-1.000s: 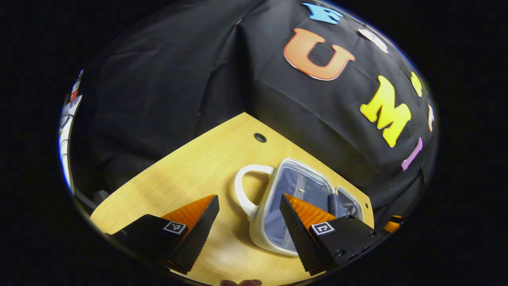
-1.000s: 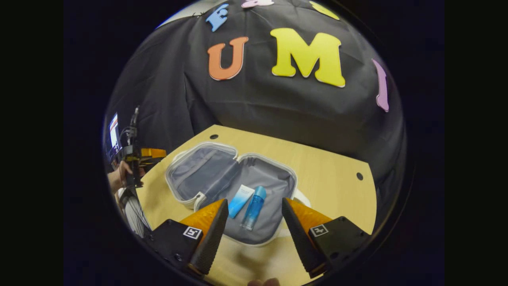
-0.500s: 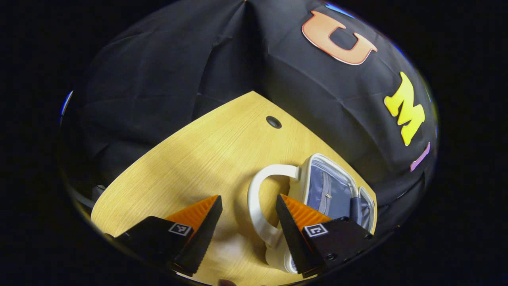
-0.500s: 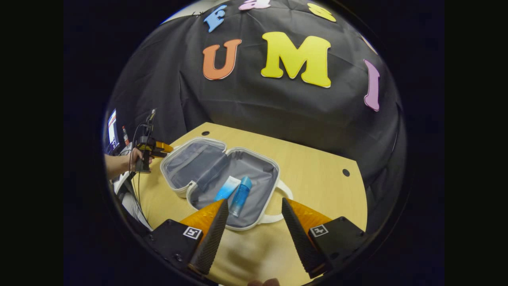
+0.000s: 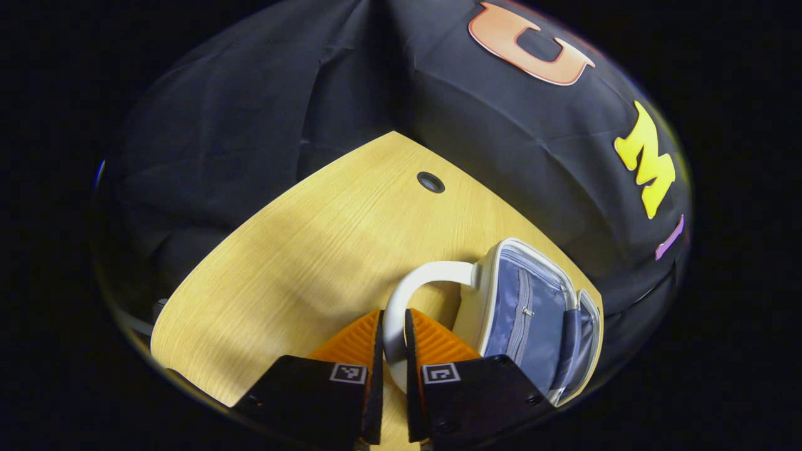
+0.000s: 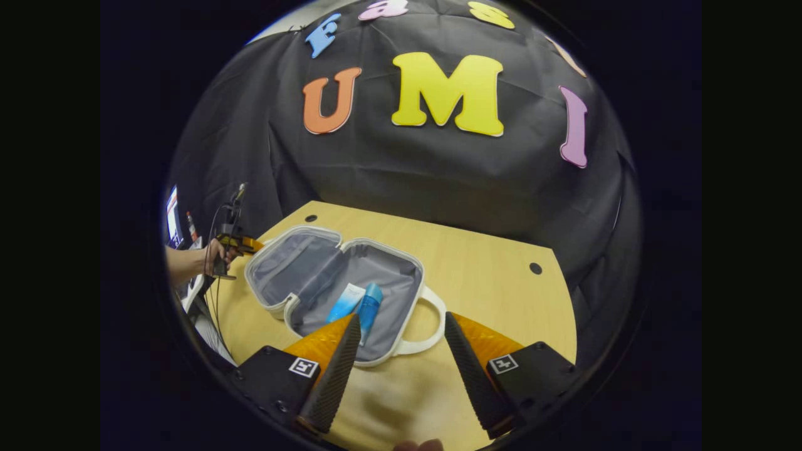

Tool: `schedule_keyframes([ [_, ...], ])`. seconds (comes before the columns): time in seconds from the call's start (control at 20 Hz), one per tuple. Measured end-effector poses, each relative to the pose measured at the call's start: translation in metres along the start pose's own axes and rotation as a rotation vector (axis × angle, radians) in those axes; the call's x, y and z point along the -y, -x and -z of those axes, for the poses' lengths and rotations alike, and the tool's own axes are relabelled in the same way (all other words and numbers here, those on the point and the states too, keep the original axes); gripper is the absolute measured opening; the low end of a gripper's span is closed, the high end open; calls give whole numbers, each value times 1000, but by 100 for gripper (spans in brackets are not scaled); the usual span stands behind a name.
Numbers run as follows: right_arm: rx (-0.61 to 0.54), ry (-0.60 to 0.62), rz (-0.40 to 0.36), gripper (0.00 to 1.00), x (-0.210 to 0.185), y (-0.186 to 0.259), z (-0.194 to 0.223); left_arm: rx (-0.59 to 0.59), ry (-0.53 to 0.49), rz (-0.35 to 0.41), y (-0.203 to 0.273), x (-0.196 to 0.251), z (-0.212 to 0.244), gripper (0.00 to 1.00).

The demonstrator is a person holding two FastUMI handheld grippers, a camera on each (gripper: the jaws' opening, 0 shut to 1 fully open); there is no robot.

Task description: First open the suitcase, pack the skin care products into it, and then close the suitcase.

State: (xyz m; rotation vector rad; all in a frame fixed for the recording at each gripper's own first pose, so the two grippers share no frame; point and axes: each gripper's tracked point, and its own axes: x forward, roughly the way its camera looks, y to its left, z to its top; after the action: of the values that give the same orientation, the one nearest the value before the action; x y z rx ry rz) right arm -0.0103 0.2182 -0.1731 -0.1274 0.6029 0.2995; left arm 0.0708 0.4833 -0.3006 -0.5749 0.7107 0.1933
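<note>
Left hand-held gripper (image 5: 393, 338), clamped on the suitcase (image 5: 526, 313) handle (image 5: 401, 300) at lower centre, should swing that half over the bottles (image 6: 363, 307); right hand-held gripper (image 6: 396, 341) wide open.

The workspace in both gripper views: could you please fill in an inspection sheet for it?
Surface: wooden table, cable holes near its far edge.
Job's things: suitcase lies open; blue bottle and pale tube inside one half.
Clutter: nothing seen.
Grippers: left tongs shut on the suitcase handle; right tongs open, hovering above the table.
Cables: wires at the table's left end.
Surroundings: black cloth wall; a hand holding a gripper.
</note>
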Motion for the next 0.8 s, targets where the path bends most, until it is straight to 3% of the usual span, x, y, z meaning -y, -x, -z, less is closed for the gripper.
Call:
schedule_keyframes([
  [0.1, 15, 2, -4, 77, 2, 5, -2, 28, -3, 29, 9, 11, -7, 12],
  [0.35, 53, -23, -27, 80, 5, 18, -5, 124, -94, 50, 50, 51, -41, 7],
  [0.55, 106, -45, -32, 80, 15, 35, -12, 209, -153, 124, 98, 117, -71, 7],
  [0.8, 175, -51, -31, 77, 38, 57, -16, 284, -370, 175, 149, 233, -71, 7],
])
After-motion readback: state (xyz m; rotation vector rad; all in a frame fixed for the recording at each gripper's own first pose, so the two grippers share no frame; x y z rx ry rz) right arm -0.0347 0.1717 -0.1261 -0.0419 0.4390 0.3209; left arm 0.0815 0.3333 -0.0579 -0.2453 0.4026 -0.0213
